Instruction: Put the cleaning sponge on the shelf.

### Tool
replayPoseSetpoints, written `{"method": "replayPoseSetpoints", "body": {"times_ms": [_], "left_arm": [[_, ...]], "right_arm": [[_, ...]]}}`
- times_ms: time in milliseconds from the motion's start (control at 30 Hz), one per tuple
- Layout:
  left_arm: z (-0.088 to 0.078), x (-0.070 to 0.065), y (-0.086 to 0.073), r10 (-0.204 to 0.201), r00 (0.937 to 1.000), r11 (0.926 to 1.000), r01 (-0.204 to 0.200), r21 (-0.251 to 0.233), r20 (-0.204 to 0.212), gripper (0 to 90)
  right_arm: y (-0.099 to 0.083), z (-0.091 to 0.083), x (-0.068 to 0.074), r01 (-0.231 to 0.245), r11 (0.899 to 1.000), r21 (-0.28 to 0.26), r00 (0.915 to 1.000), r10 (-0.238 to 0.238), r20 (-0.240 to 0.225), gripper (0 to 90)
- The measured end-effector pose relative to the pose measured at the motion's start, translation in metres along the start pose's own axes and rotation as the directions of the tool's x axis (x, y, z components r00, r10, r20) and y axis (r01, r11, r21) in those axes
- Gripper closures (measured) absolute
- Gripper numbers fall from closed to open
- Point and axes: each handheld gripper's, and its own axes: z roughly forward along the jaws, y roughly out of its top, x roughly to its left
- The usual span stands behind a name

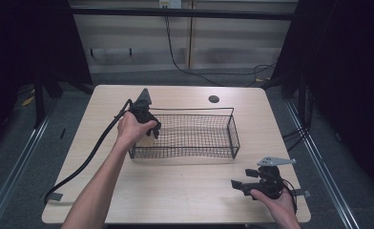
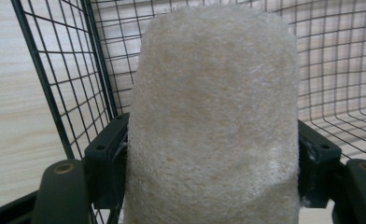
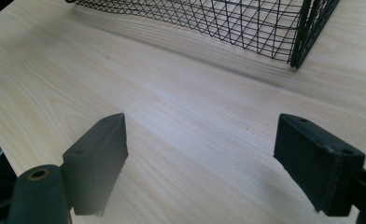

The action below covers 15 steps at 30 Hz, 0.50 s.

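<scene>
A pale, fibrous loofah pad [image 2: 214,116] stands upright between the jaws of my left gripper [image 2: 214,172], which is shut on it. In the high view that left gripper [image 1: 149,131] hangs over the left end of a black wire basket [image 1: 233,129], and the loofah pad [image 1: 148,140] shows as a pale patch just inside the basket's left wall. My right gripper [image 1: 240,185] rests low near the table's front right corner, jaws spread wide. In the right gripper view its fingers [image 3: 97,161] frame bare wood, and the right gripper [image 3: 204,163] holds nothing.
The light wooden table [image 1: 185,191] has a round dark hole [image 1: 213,99] behind the basket. A thick black cable [image 1: 87,160] trails from the left gripper off the front left edge. The basket's corner [image 3: 302,28] stands ahead of the right gripper. Dark curtains flank the table.
</scene>
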Motion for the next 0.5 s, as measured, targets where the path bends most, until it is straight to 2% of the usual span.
{"method": "replayPoseSetpoints", "body": {"times_ms": [100,333,400,433,500], "left_arm": [[0.004,0.0,0.0,0.0,1.0,0.9999,0.0,0.01,0.01,27.6],[0.009,-0.001,0.0,-0.006,1.0,0.9999,0.006,0.014,0.002,27.5],[0.012,0.0,0.0,-0.008,0.9999,0.9997,0.008,0.021,0.01,27.5],[0.014,0.004,0.0,-0.031,0.9987,0.9992,0.03,0.026,0.041,27.5],[0.016,0.006,0.0,-0.028,0.999,0.999,0.026,0.037,0.034,27.5]], "right_arm": [[0.0,0.0,0.0,-0.001,1.0,0.0,1.0,0.001,0.0,17.2],[0.0,0.0,0.0,0.002,1.0,0.001,1.0,-0.002,0.0,17.2],[0.0,0.0,0.0,0.003,1.0,0.001,1.0,-0.003,0.0,17.2],[0.0,0.0,0.0,0.004,1.0,0.001,1.0,-0.004,-0.001,17.1],[0.0,0.0,0.0,0.004,1.0,0.002,1.0,-0.004,-0.001,17.2]]}}
